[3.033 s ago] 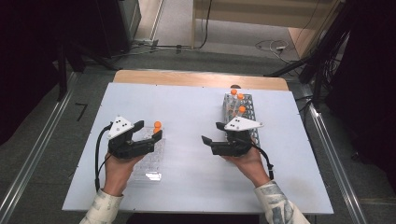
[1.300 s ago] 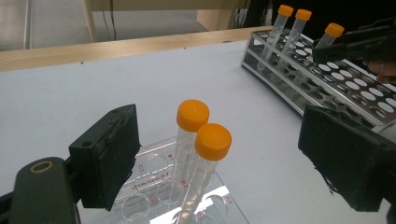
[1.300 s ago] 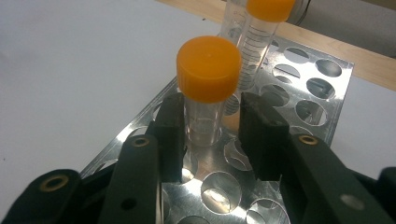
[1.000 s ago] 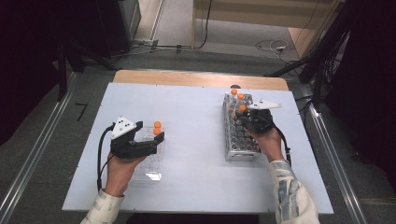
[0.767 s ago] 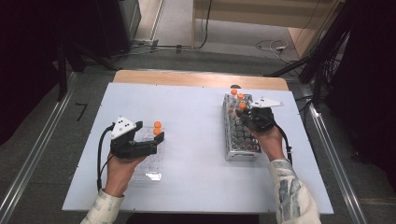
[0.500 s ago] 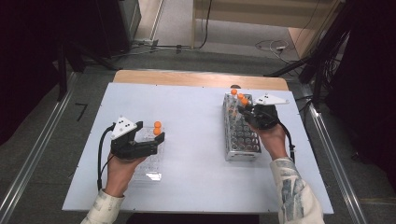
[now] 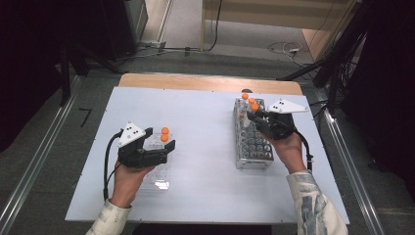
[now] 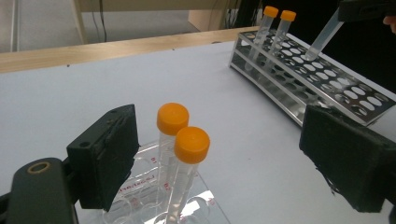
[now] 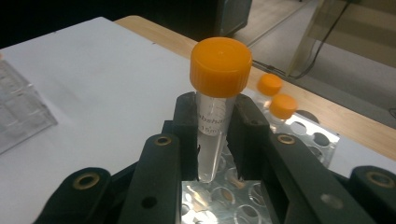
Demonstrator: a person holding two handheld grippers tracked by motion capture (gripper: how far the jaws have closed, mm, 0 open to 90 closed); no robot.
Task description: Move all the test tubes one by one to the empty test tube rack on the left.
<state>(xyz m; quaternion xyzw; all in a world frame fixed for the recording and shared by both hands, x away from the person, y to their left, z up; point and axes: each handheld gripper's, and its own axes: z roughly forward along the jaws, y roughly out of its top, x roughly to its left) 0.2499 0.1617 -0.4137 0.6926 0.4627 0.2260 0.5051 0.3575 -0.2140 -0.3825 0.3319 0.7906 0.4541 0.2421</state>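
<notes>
Clamping tube (image 9: 212, 135), tip hidden over rack (image 9: 224, 200).

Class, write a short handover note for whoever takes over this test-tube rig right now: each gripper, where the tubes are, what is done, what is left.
Right gripper: shut on an orange-capped tube, held tilted over the far end of the metal rack, tip just above the holes, not yet seated.
Left gripper: open, its fingers either side of the two capped tubes standing in the clear plastic rack, gripping neither.
Done: two tubes already stand at the metal rack's far end.
Left: lower the held tube into a free hole and release; then probably move the two remaining tubes across the same way.
</notes>
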